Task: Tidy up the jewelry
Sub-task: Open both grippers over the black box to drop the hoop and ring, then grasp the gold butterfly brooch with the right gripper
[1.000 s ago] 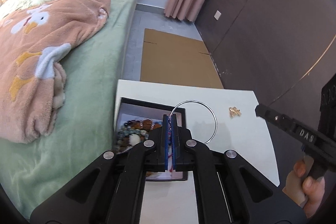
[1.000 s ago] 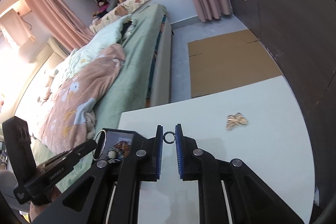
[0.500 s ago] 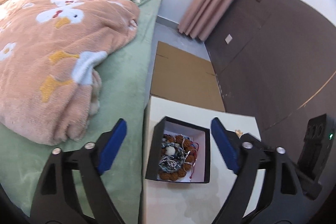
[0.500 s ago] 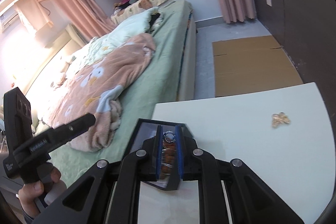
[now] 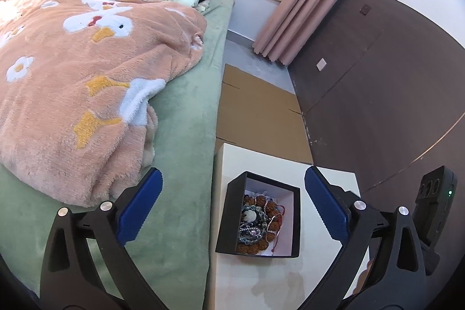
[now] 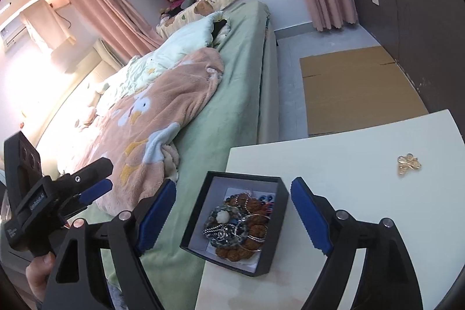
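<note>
A black open box (image 5: 232,211) (image 6: 194,220) stands at the near left corner of the white table (image 5: 276,281) (image 6: 348,159). It holds a heap of bead bracelets and silver pieces (image 5: 257,225) (image 6: 241,222), with a thin silver bangle (image 5: 274,222) on top. My left gripper (image 5: 232,188) hangs over the box, jaws opening wide, nothing between them. My right gripper (image 6: 234,188) also hangs over the box, jaws opening, nothing gripped. A gold butterfly brooch (image 6: 409,164) lies alone at the table's far right. The left gripper (image 6: 96,179) also shows in the right wrist view, held by a hand.
A bed with a green sheet (image 5: 180,135) and a pink duck blanket (image 5: 87,77) runs along the table's left side. Flat cardboard (image 5: 255,112) lies on the floor beyond the table. A dark wall panel (image 5: 377,77) stands to the right.
The left gripper let go of the large silver hoop and the right gripper released a small ring. Both jaws spread wide. Both grippers moved left to above the box.
</note>
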